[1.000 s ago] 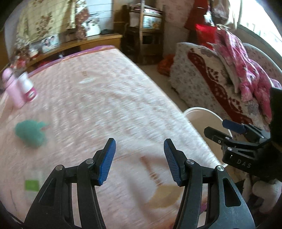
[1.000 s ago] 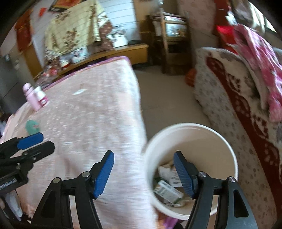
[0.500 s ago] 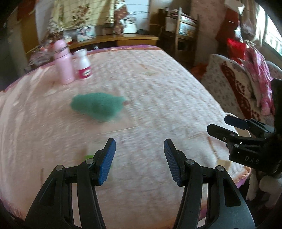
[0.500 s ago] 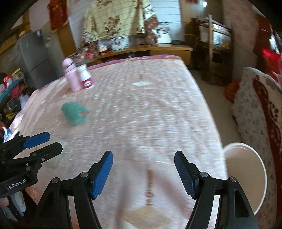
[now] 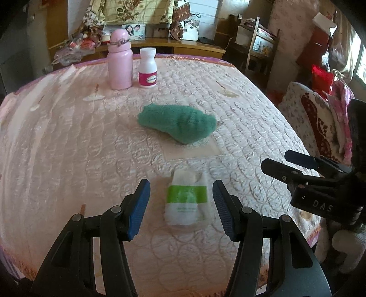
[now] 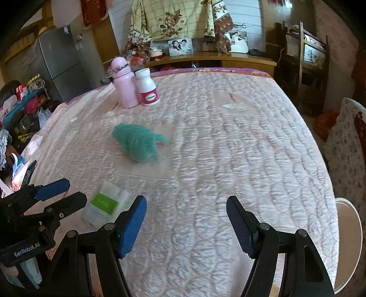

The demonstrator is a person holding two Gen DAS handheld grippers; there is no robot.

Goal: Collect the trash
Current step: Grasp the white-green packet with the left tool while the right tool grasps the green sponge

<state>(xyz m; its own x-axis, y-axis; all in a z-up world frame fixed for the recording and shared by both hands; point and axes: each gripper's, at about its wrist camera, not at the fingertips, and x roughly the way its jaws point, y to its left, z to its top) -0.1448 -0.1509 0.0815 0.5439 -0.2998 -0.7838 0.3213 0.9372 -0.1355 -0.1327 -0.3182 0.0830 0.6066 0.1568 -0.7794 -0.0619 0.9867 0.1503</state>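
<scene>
Bed [image 5: 68,146] with pink quilt | white-and-green packet [image 5: 186,197] lies flat near the front edge — just ahead of my left tongs [image 5: 181,206], apart, nothing between | my right tongs [image 6: 186,226] apart, empty | white bucket [image 6: 350,242] beside bed, right.

— That bed [image 5: 240,109] fills most of the room, pink quilted cover and all.

— Behind it runs a low wooden shelf [image 6: 240,58] with framed photos [image 6: 180,46], and a floral cloth [image 6: 173,18] hangs on the wall above.

— A grey fridge [image 6: 61,61] stands far left, a wooden rack [image 6: 313,59] far right.

— Daylight comes through the window [image 5: 361,66] by the patterned sofa [image 5: 320,121].
</scene>
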